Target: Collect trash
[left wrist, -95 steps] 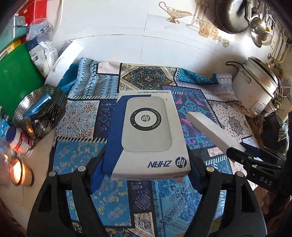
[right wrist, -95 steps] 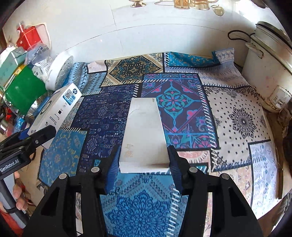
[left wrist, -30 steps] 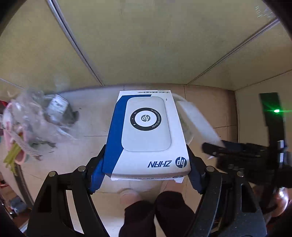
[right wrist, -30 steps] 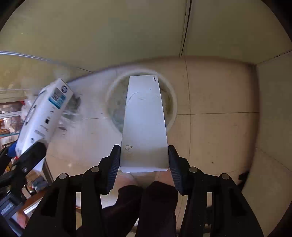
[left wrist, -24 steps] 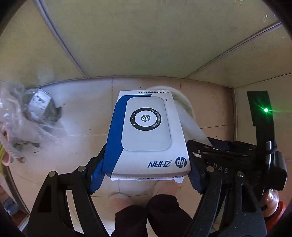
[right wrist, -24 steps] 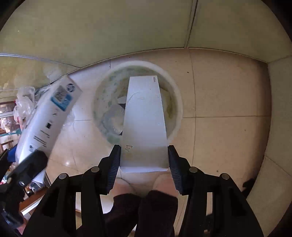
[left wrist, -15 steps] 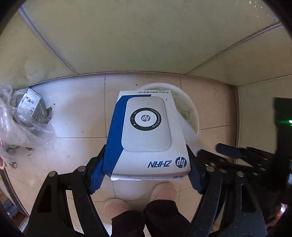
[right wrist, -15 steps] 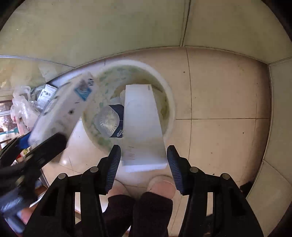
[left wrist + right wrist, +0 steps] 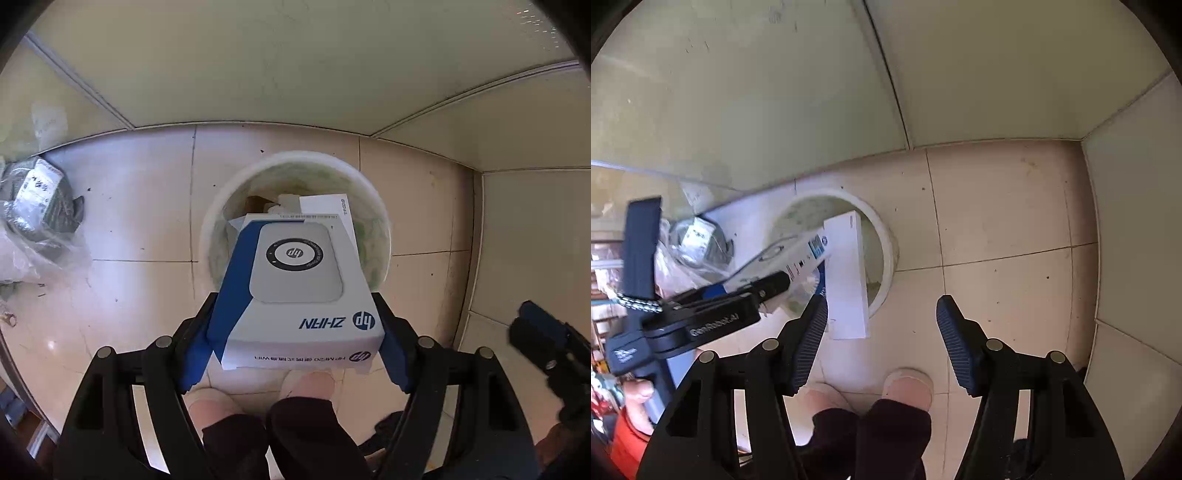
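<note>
My left gripper (image 9: 295, 354) is shut on a white and blue HP box (image 9: 295, 280) and holds it above a round white bin (image 9: 380, 218) on the tiled floor. My right gripper (image 9: 882, 328) is open and empty. The long white box (image 9: 847, 273) lies slanted in the bin (image 9: 886, 243), its near end over the rim. In the right wrist view the left gripper (image 9: 775, 286) holds the HP box (image 9: 786, 254) over the bin's left side. A corner of the white box (image 9: 325, 203) shows behind the HP box. The right gripper's fingers (image 9: 539, 328) show at right.
Clear plastic bags with packets (image 9: 33, 214) lie on the floor left of the bin. Pale green walls (image 9: 295, 74) meet in a corner behind it. The person's feet (image 9: 908, 384) stand just in front of the bin. More trash (image 9: 805, 284) sits inside the bin.
My right gripper opened and let the long white box drop into the bin, then drew back to the right. My left gripper moved the HP box over the bin.
</note>
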